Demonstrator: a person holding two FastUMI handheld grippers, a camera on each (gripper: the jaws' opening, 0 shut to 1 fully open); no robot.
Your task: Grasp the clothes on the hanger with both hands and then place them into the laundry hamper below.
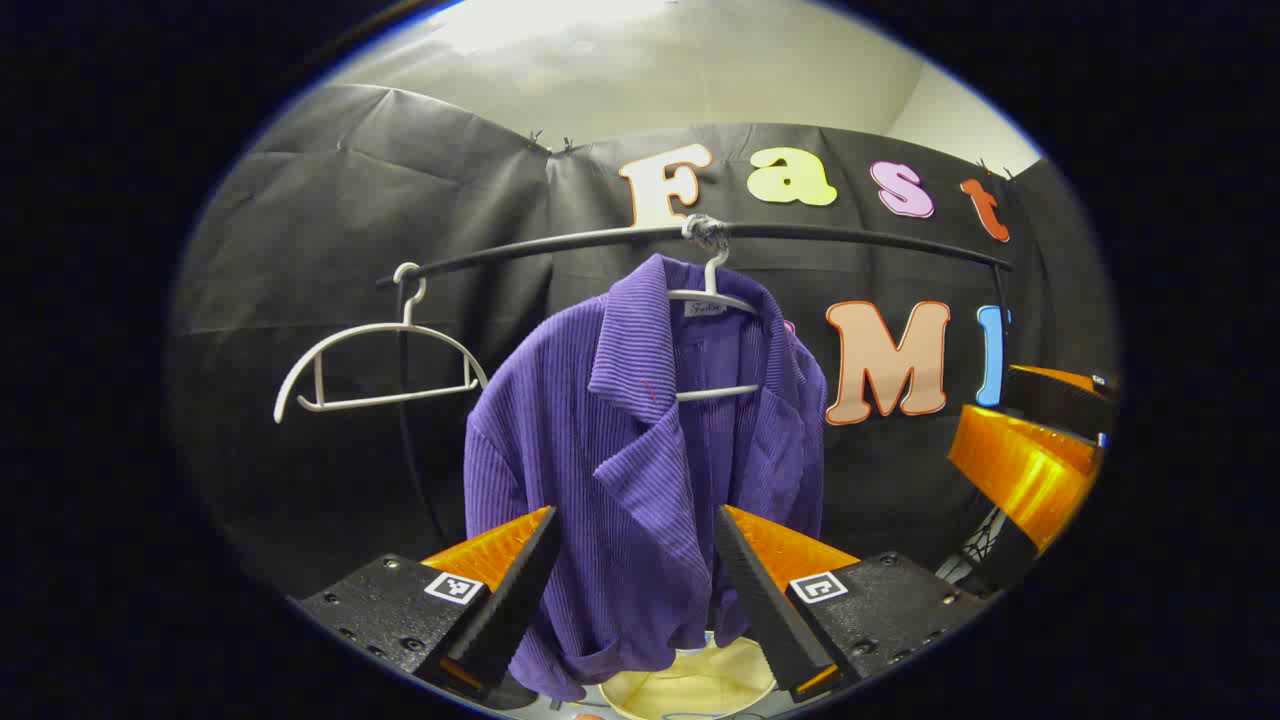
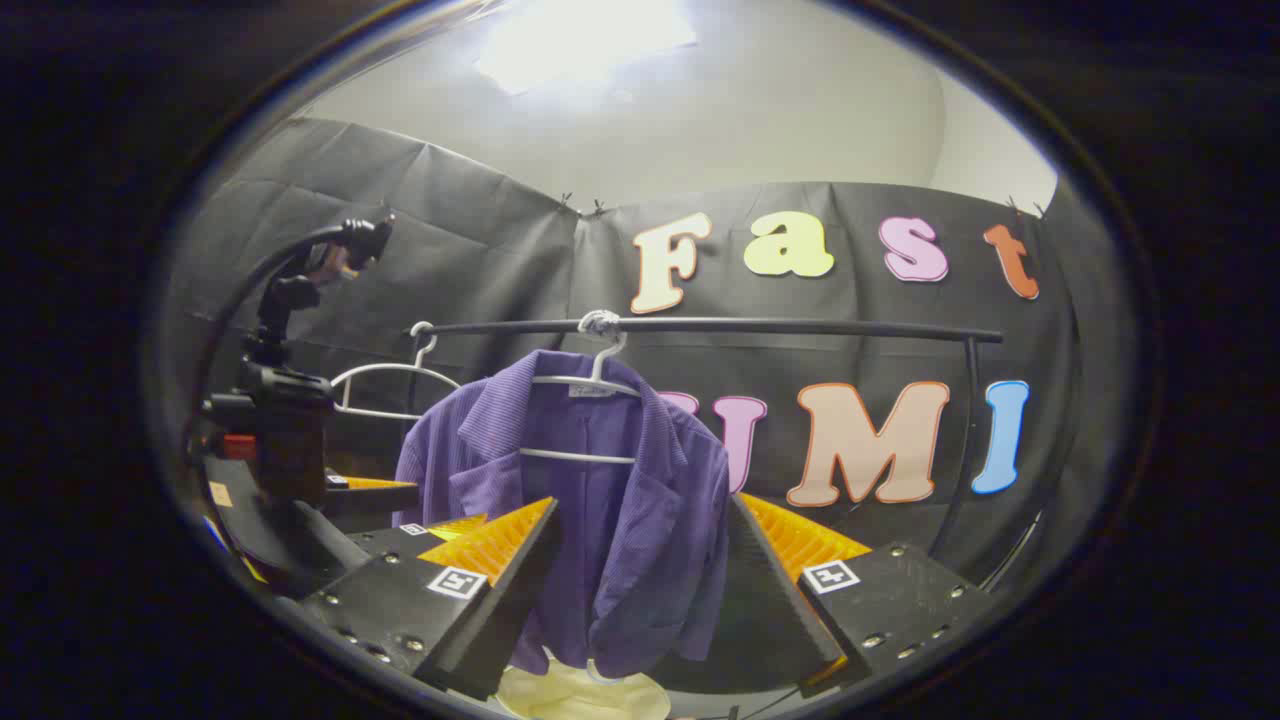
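While shirt [image 1: 640, 450] hangs, hamper [image 1: 690, 685] perhaps holds yellowish cloth.

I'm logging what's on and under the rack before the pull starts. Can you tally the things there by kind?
Hangers: 2, the bare white hanger and the white hanger under the shirt
Purple shirt: 1
Black rail: 1
Pale yellow hamper below: 1
Total: 5
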